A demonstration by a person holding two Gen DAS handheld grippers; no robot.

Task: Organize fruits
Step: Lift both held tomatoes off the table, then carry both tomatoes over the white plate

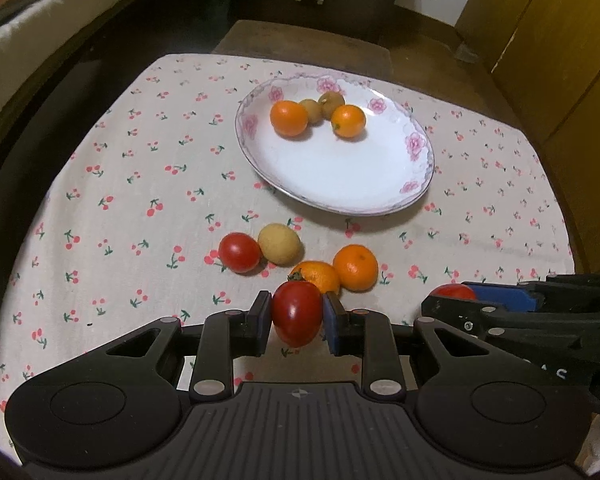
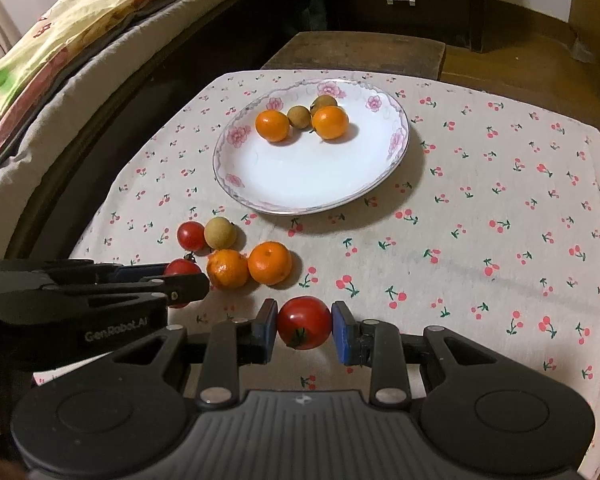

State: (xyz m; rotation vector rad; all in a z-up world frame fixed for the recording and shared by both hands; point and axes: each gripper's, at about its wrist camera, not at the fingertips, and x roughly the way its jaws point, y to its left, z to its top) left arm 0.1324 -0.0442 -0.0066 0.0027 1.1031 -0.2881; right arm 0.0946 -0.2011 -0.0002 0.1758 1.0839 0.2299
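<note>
Left wrist view. The left tool is closed on a glossy red oblong tomato with a green stalk; both blue pads press its sides. Just beyond it lie two round orange mandarins: the near one sits directly behind the held tomato, the other touches its right side. To their left, a smaller round red tomato touches a pale tan, rough-skinned round fruit. Farther back stands a white porcelain plate with pink flower rim, holding two more orange mandarins and with two small brownish round fruits and between and behind them. All rest on a tabletop under a pale cloth printed with red cherries. The right tool enters from the right edge, closed on a second red tomato, which is only partly visible.

Right wrist view. The right tool grips a round red tomato with its stalk turned toward the camera; both pads touch it. The left tool reaches in from the left, closed on its tomato, mostly hidden by the fingers. The loose group lies beyond it, near the plate. A bed with patterned quilt runs along the left side.
</note>
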